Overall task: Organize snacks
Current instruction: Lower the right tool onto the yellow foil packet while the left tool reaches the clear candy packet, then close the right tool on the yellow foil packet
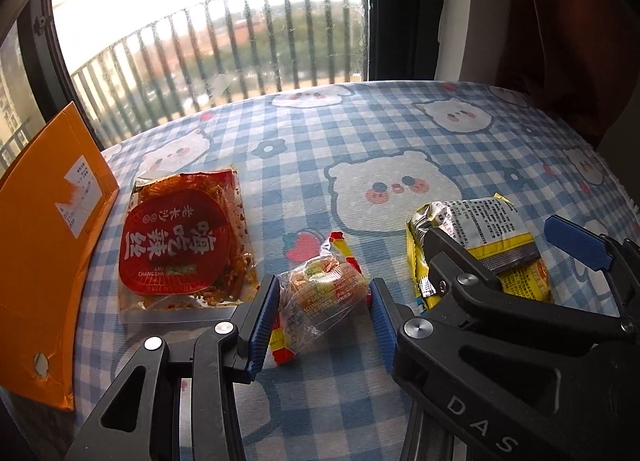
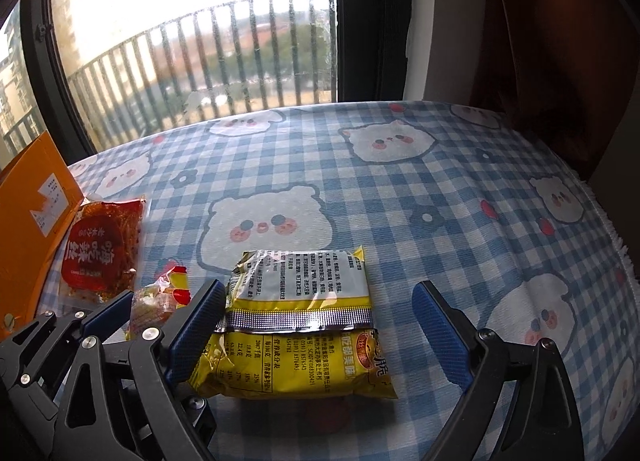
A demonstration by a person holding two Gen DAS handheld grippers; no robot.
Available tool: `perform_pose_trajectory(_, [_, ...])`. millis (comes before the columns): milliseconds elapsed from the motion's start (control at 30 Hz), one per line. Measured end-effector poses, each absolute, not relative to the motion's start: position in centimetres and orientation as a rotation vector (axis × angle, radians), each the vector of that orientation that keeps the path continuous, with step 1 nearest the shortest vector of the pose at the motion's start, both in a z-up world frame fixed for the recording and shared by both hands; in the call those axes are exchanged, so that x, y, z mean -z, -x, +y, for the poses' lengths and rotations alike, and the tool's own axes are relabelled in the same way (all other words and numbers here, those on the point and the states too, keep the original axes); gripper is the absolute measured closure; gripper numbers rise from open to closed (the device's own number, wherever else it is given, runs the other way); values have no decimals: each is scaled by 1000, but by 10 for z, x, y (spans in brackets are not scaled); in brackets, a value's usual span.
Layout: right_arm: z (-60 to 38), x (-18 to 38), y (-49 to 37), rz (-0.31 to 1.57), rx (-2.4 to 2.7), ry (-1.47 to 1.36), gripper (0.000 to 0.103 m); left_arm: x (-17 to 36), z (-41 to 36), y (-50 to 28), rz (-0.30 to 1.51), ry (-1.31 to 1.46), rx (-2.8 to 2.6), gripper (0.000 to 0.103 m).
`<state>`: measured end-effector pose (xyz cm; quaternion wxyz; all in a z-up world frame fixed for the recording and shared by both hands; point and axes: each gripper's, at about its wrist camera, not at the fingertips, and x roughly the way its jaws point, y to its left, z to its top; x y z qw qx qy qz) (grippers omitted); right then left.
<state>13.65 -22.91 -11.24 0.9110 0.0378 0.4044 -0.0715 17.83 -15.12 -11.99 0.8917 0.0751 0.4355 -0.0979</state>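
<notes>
My left gripper (image 1: pixel 324 311) pinches the small clear-wrapped snack (image 1: pixel 320 293) near the tabletop's (image 1: pixel 360 133) near edge, ready to lift. My right gripper (image 2: pixel 320 333) straddles the yellow packet (image 2: pixel 296 325), fingers spread, not gripping.

L hand-held gripper (image 1: pixel 323 303) clamps clear-wrapped snack (image 1: pixel 322 293) on checked cloth (image 1: pixel 320 149)

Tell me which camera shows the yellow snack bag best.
The right wrist view. There the yellow snack bag lies whole on the checked tablecloth, centred between the open right hand-held gripper fingers, its printed back readable. In the left wrist view the bag sits off to the right, partly hidden behind the right hand-held gripper.
</notes>
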Motion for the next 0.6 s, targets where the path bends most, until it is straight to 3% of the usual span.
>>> perform_pose_trajectory(333, [-228, 127, -146, 900, 110, -161, 7, 122, -145, -175, 897, -144, 225, 56])
perform_pose_trajectory(400, [-225, 126, -146, 898, 85, -154, 17, 121, -145, -174, 899, -146, 222, 56])
perform_pose_trajectory(600, [-220, 125, -140, 896, 69, -154, 27, 119, -139, -167, 902, -150, 200, 57])
